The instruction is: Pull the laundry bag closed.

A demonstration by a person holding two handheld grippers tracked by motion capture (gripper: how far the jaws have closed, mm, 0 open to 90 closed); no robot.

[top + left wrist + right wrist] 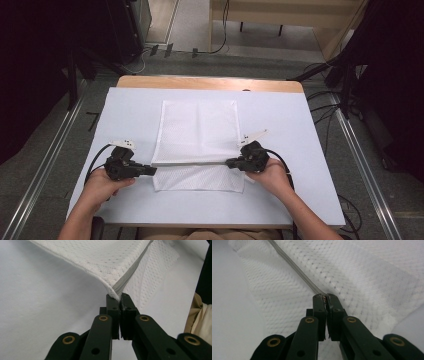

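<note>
A white mesh bag [198, 131] lies in the middle of the white surface [280, 125], its long side running away from the person. A grey zipper [190, 163] crosses it near the person's end, and below that line a strip of mesh lies flat on the surface.

The left gripper [150, 170] sits at the bag's left edge, held in the left hand [102, 185]. In the left gripper view its jaws are closed on the end of the zipper [125, 277], pinching the corner of the mesh [100, 257], which rises off the surface there.

The right gripper [230, 163] sits at the bag's right edge, held in the right hand [272, 175]. In the right gripper view its jaws are closed on a small metal piece at the zipper [294, 267], probably the pull; it is too small to tell for certain. The mesh [367, 270] spreads out on both sides of the zipper.

Between the two grippers the zipper line runs straight and nearly level across the bag.
</note>
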